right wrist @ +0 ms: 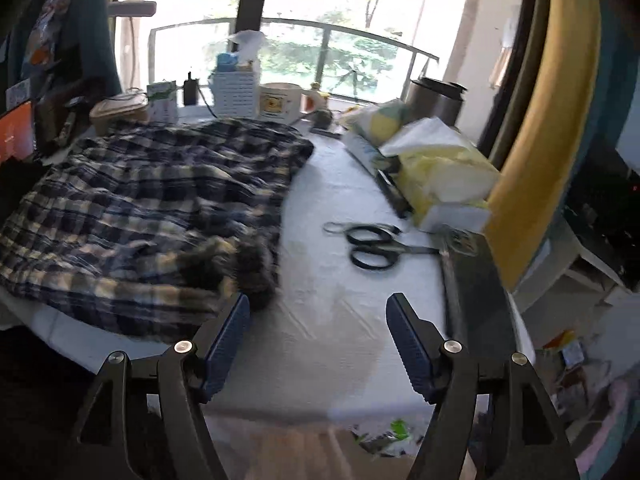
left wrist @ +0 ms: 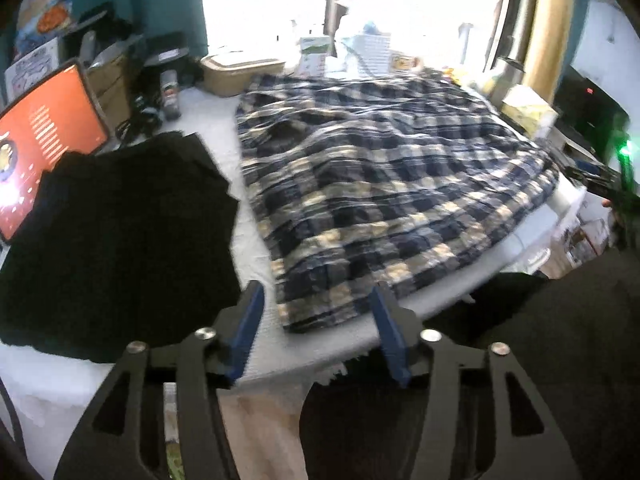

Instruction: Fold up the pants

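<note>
Pants: navy, cream and tan plaid flannel pants (left wrist: 384,184) lie spread in a wide, rumpled slab across the middle of the white textured tabletop (right wrist: 340,320), reaching from the cluttered far edge to the near edge; the cloth is creased in soft ridges, and one bunched, darker corner sits at the near edge toward the right.
Left gripper: the black left gripper (left wrist: 316,320) with blue pads hovers over the near edge with its jaws apart, nothing between them; the near corner of the plaid cloth lies just beyond the gap.
Right gripper: the black right gripper (right wrist: 318,336) with blue ribbed pads has its jaws spread wide over bare tabletop, empty; the bunched corner lies just beside its left finger.
Black garment: a folded black cloth (left wrist: 120,240) rests at the left edge, apart from the pants by a strip of white.
Scissors: black-handled scissors (right wrist: 374,246) lie on the right side, well apart from the pants.
Screen: an orange-lit screen (left wrist: 48,140) stands at the left edge behind the black cloth.
</note>
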### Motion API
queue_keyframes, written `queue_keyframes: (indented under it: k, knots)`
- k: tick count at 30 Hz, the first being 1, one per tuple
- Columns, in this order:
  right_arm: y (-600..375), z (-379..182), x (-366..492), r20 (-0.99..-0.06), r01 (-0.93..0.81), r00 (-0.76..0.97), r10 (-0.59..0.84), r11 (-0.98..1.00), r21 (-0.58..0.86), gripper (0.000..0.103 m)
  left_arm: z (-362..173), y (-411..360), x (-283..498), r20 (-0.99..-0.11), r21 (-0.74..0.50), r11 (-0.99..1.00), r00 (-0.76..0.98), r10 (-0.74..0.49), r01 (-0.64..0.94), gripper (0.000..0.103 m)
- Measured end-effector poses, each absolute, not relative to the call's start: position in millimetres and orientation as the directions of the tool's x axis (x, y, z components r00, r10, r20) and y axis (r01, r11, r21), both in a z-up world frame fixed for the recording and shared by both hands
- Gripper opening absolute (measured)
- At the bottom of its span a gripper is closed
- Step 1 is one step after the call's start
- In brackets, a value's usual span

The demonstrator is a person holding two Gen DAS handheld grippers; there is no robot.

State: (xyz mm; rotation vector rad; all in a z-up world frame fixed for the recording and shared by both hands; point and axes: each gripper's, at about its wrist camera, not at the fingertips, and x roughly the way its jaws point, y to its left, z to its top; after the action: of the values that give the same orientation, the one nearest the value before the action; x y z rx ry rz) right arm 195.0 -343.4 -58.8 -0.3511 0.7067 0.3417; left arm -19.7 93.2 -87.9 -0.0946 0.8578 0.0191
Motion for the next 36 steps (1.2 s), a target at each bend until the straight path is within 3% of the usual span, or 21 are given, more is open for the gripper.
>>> queue_keyframes:
  k: [3, 8, 14, 18, 19, 20, 24, 32, 34, 35, 36]
  knots:
    - [-345, -70, 191, -0.688, -0.421, 0.709, 0.156, 0.876, -0.236, 0.073, -97, 81, -21, -0.767, -0.011, 1.0, 0.641, -0.003, -0.008, 0.06]
    - [-338, -94, 187, -0.708, -0.445, 0.695, 0.125, 0.849, -0.286, 0.073, -127, 77, -12, -0.801, 0.157, 0.987, 0.582, 0.142, -0.025, 0.063]
    - [-327, -106, 187, -0.714, -0.472, 0.686, 0.141, 0.833, -0.289, 0.073, -130, 71, -2, -0.733, 0.279, 0.96, 0.638, 0.236, -0.034, 0.063]
    - [-316, -107, 188, -0.704, -0.49, 0.689, 0.174, 0.827, -0.275, 0.073, -132, 65, 11, -0.695, 0.288, 0.956, 0.675, 0.247, -0.054, 0.059]
    - [-314, -107, 188, -0.699, -0.498, 0.691, 0.182, 0.822, -0.278, 0.073, -131, 63, 12, -0.687, 0.291, 0.956, 0.686, 0.24, -0.044, 0.049]
    - [-312, -107, 188, -0.697, -0.502, 0.692, 0.186, 0.818, -0.28, 0.073, -132, 60, 13, -0.689, 0.281, 0.959, 0.691, 0.219, -0.024, 0.03]
    - [-306, -107, 181, -0.679, -0.526, 0.707, 0.198, 0.788, -0.319, 0.073, -133, 52, 12, -0.693, 0.251, 0.968, 0.699, 0.174, 0.008, 0.004]
    - [-284, -97, 166, -0.545, -0.543, 0.791, 0.279, 0.73, -0.414, 0.073, -112, 64, 0, -0.664, 0.111, 0.993, 0.74, 0.105, -0.041, 0.002]
    - [-280, -98, 170, -0.549, -0.562, 0.779, 0.302, 0.724, -0.4, 0.057, -106, 68, -3, -0.654, 0.085, 0.995, 0.75, 0.095, -0.052, 0.002]
    - [-278, -98, 171, -0.554, -0.572, 0.772, 0.312, 0.721, -0.391, 0.029, -104, 68, -4, -0.652, 0.081, 0.995, 0.752, 0.094, -0.055, 0.002]
    - [-276, -98, 173, -0.556, -0.569, 0.772, 0.307, 0.725, -0.389, 0.016, -102, 68, -6, -0.651, 0.075, 0.996, 0.753, 0.091, -0.056, 0.002]
